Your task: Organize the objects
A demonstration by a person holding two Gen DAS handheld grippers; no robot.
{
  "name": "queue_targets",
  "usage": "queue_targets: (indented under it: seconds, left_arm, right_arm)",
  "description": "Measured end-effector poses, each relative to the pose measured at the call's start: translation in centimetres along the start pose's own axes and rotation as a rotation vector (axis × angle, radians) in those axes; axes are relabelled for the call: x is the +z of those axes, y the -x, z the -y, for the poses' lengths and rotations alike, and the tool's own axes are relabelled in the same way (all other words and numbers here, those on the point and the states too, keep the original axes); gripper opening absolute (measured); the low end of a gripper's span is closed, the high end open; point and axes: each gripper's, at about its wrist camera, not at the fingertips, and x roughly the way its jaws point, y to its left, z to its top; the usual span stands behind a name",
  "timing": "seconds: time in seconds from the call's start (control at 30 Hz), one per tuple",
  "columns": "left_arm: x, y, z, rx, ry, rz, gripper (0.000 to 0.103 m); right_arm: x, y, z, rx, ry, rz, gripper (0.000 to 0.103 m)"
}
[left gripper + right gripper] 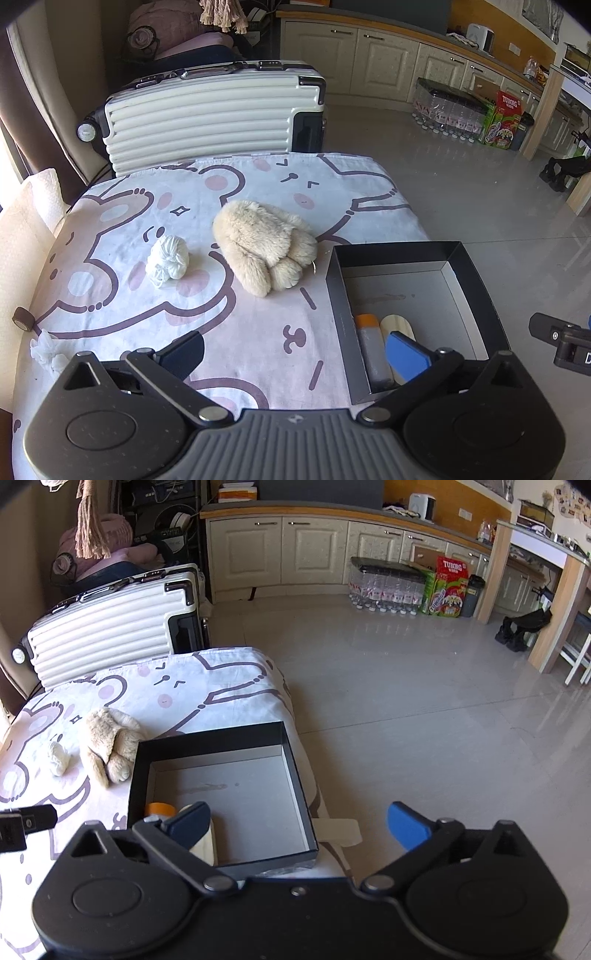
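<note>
A black open box (476, 280) sits at the table's right edge and also shows in the right wrist view (221, 742). Inside it lie an orange-capped grey tube (371, 343) and a cream oval object (397, 323); the tube's cap (159, 808) shows in the right wrist view. A beige plush toy (266, 245) and a white yarn ball (168, 258) lie on the cloth left of the box; both show in the right wrist view, the toy (110, 744) and the yarn (59, 757). My left gripper (295, 350) is open and empty over the table's near side. My right gripper (299, 825) is open and empty over the box's near right corner.
The table wears a white cartoon-print cloth (221, 177). A brown tape roll (23, 318) and crumpled white tissue (46, 350) lie at its left edge. A white suitcase (214, 118) stands behind the table. Grey tiled floor (424, 701) lies to the right, with bottled water packs (388, 587) by the cabinets.
</note>
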Motion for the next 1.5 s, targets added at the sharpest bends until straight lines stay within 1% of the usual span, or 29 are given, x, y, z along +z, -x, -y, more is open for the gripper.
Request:
queue_targets:
  seconds: [0.37, 0.83, 1.2, 1.5]
  left_arm:
    - [0.0, -0.5, 0.3, 0.004, -0.011, -0.004, 0.103]
    - [0.0, -0.7, 0.4, 0.003, -0.003, -0.002, 0.103]
    - [0.0, -0.1, -2.0, 0.026, 0.026, 0.008, 0.103]
    - [-0.5, 0.8, -6.0, 0.075, 0.07, 0.016, 0.103]
  right_arm:
    - [-0.2, -0.6, 0.7, -0.02, -0.015, -0.018, 0.103]
    - [-0.1, -0.8, 0.4, -0.011, 0.0, -0.028, 0.103]
    - [-0.1, -0.7, -1.4, 0.012, 0.011, -0.032, 0.103]
    - [0.1, -0.7, -4.8, 0.058, 0.04, -0.034, 0.103]
